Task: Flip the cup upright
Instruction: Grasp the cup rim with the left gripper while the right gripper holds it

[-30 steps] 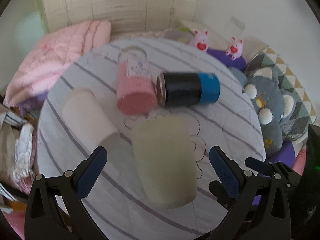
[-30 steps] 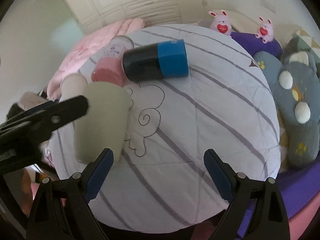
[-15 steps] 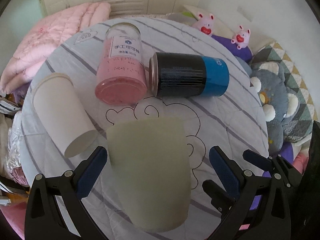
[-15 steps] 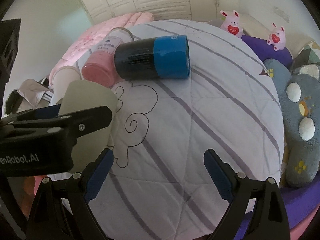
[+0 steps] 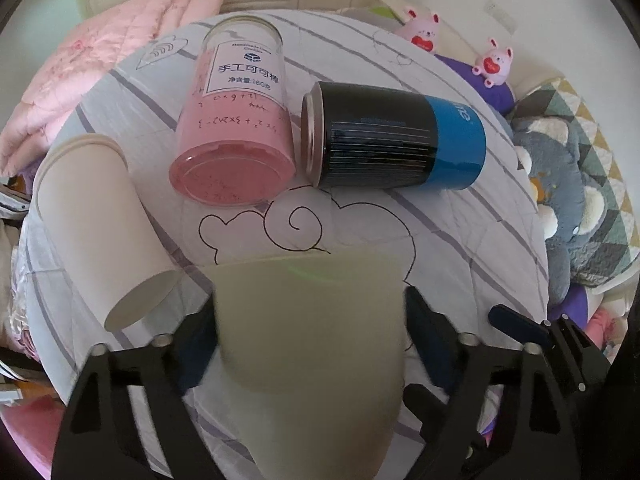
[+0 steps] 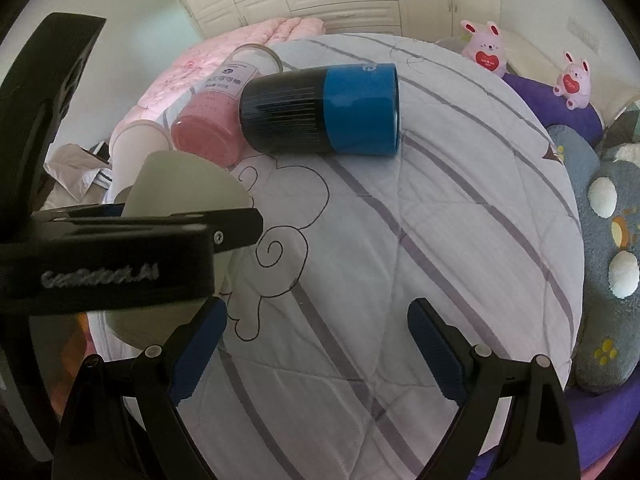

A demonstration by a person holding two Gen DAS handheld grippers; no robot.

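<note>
A pale green cup (image 5: pixel 312 340) lies on its side on the striped quilt, its wide end nearest the camera. My left gripper (image 5: pixel 310 332) has its blue pads against both sides of the cup and is shut on it. In the right wrist view the same cup (image 6: pixel 180 188) shows at the left, partly hidden by the left gripper's black body (image 6: pixel 120 256). My right gripper (image 6: pixel 316 344) is open and empty above bare quilt, to the right of the cup.
A white paper cup (image 5: pixel 100 220), a pink-filled jar (image 5: pixel 236 128) and a black-and-blue cylinder (image 5: pixel 392 136) lie on their sides on the quilt (image 6: pixel 440 200). Pink bedding is at the back left. Plush toys (image 5: pixel 576 200) and cushions line the right edge.
The left gripper moved forward over the green cup and closed its fingers onto it. The right gripper stayed open and shifted slightly.
</note>
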